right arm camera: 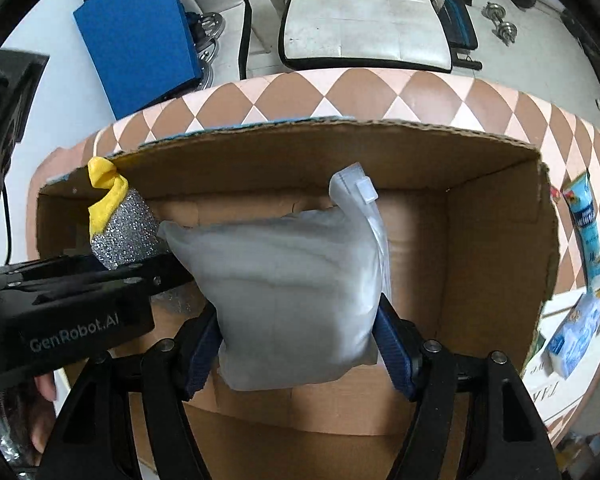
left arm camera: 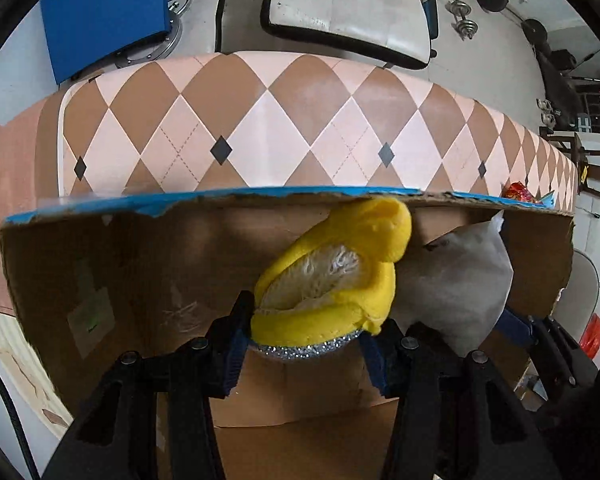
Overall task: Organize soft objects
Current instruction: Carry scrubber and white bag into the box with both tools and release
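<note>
Both sets of jaws are pinching soft items inside the open cardboard box (right arm camera: 480,216), which sits on the diamond-patterned surface (left arm camera: 284,120). Left gripper (left arm camera: 306,344) clamps a yellow sponge with a glittery silver face (left arm camera: 332,280), its blue pads pressed into the lower edge, the yellow body bulging upward toward the torn blue-edged rim. Right gripper (right arm camera: 298,344) squeezes a grey pillow-like pouch in a clear zip bag (right arm camera: 288,284) from both sides; the bag's slider stands up above the pouch. Neither item appears to rest on the box floor; both hang held, near each other, with the left tool body just beside the pouch in the right wrist view. Risk assessment: released from this height, the sponge may roll or tip against the back wall rather than lie flat. The slick bag could slide out of the pads early, as the grip sits low on a compressible body. With the two tools this close, a withdrawal could drag one item with the other gripper. Blue packets (right arm camera: 580,332) outside the box look unsorted.
</note>
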A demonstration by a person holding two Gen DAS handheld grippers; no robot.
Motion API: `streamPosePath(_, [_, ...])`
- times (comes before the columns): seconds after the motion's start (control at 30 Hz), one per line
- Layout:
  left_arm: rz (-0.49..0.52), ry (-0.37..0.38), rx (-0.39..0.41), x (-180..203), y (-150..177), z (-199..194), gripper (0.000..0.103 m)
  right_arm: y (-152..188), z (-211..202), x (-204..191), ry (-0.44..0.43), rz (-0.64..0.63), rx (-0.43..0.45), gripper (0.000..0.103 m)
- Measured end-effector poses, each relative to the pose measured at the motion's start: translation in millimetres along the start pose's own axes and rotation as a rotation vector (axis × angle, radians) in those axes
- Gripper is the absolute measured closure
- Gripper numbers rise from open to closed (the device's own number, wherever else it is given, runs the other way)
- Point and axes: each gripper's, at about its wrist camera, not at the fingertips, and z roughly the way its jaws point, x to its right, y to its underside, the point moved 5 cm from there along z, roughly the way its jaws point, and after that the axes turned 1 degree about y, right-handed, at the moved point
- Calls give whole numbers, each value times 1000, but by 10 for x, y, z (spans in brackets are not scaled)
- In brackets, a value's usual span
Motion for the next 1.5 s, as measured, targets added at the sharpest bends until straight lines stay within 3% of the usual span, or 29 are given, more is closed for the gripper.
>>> streamPosePath(0.13, [-16, 20, -13, -28, -27, 15, 53, 23, 69, -13, -20, -5, -6, 24])
streamPosePath(0.27, [-27, 13, 17, -67, -87, -47, 22, -4, 67, -22, -28, -9, 10, 15])
streamPosePath(0.53, [-33, -82, 159, -164, 149, -467, 4, 85, -211, -23, 43, -46, 83, 0])
streamPosePath(0.67, [-26, -115, 251, -190, 416, -663, 3, 251, -336, -19, 65, -52, 117, 0])
streamPosePath(0.83, [-18, -112, 298, -160, 830, -704, 3, 565, -489, -55, 67, -55, 152, 0])
streamPosePath(1.2, [-4, -200, 452, -61, 1596, -908, 3, 1405, -894, -94, 67, -55, 253, 0])
streamPosePath(1.5, [-17, -215, 534, 104, 2011, -1189, 3, 1815, -1229, -41, 2, -47, 296, 0])
